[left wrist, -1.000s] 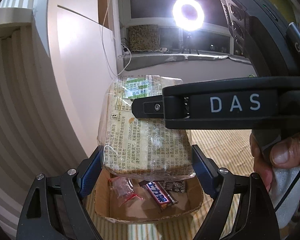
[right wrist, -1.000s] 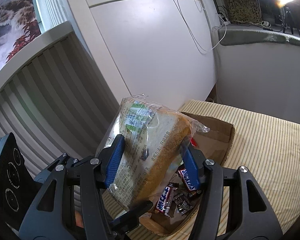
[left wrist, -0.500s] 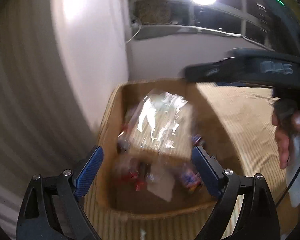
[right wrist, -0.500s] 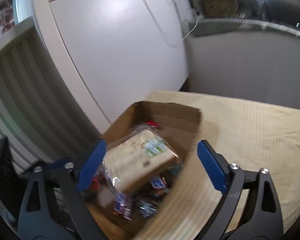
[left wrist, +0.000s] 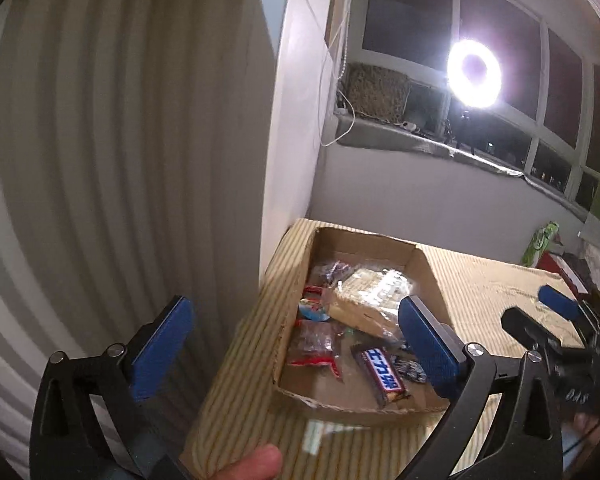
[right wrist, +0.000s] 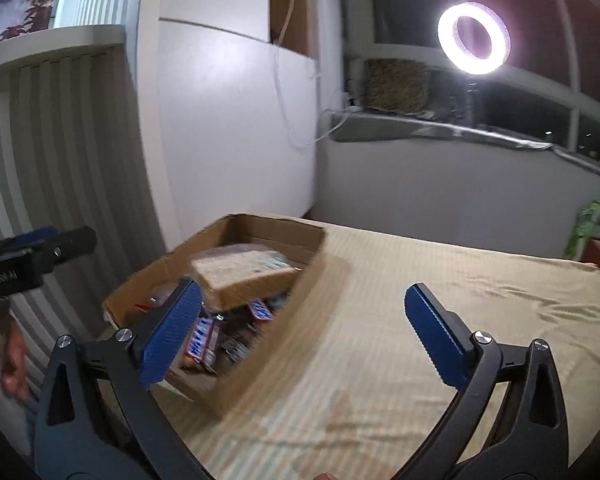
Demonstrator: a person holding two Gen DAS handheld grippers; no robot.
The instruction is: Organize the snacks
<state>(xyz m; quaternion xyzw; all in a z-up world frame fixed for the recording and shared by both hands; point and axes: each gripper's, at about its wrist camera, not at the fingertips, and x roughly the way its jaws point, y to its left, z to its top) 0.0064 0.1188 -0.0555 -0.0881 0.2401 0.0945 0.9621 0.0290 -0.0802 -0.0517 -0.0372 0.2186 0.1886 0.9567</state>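
Bread pack (left wrist: 374,300): lies in the cardboard box (left wrist: 428,268), frame centre, long axis slanting lower right.
Left gripper (left wrist: 296,354): nearer, jaws opening wide, empty.
Right gripper (right wrist: 304,336): jaws opening, empty; box lower left.

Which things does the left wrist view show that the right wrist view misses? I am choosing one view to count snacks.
Only the left: the box floor from above, a red-edged clear packet, and a thumb at the bottom edge.

Only the right: a wall picture at top left, and a wide stretch of striped cloth.

Both: the box, bread bag, a candy bar, the ring light, and both claws opening, empty.
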